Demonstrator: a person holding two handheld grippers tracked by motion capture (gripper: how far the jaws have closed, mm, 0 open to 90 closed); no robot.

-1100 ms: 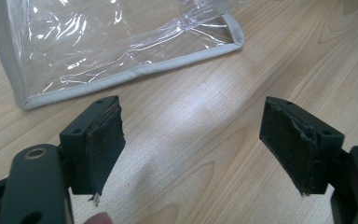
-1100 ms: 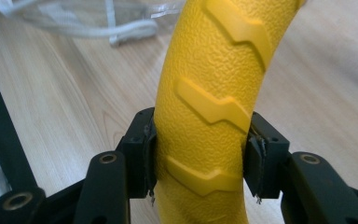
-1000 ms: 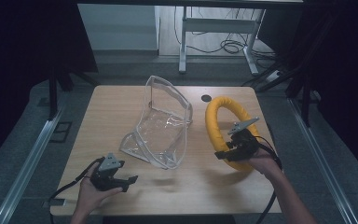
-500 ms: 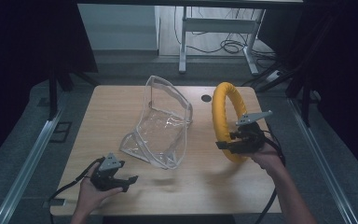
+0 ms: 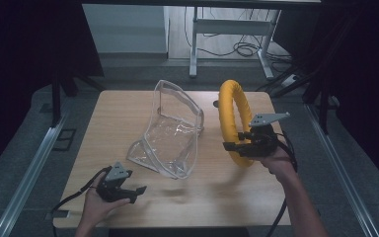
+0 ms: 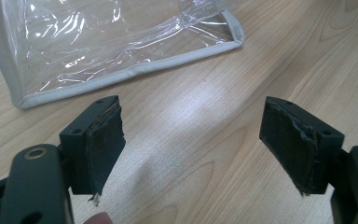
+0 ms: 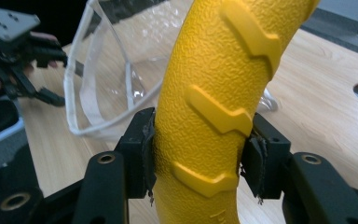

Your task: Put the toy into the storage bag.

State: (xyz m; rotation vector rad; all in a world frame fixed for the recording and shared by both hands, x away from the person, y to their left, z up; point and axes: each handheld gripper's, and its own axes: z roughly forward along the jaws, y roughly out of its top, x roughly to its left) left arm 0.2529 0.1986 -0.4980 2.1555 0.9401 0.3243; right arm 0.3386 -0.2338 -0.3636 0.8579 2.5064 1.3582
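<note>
A yellow textured ring point(image 5: 233, 118) stands upright above the table's right side, held off the wood by my right gripper point(image 5: 237, 147), which is shut on its lower part. In the right gripper view both pads press the yellow ring point(image 7: 209, 98) from either side. A clear plastic bag with grey trim point(image 5: 173, 131) sits open at mid-table, its mouth turned toward the ring. My left gripper point(image 5: 133, 192) rests low near the front left edge, open and holding nothing. Its view has the bag's grey-trimmed bottom edge point(image 6: 121, 70) just ahead of the jaws.
The wooden table point(image 5: 128, 108) has a round cable hole point(image 5: 217, 103) behind the ring. Metal rails run along the floor on both sides. A desk frame and cables stand beyond the far edge.
My right gripper has lifted the yellow ring from lying tilted on the table to standing upright and moved it slightly left toward the bag. The left gripper has stayed in place.
</note>
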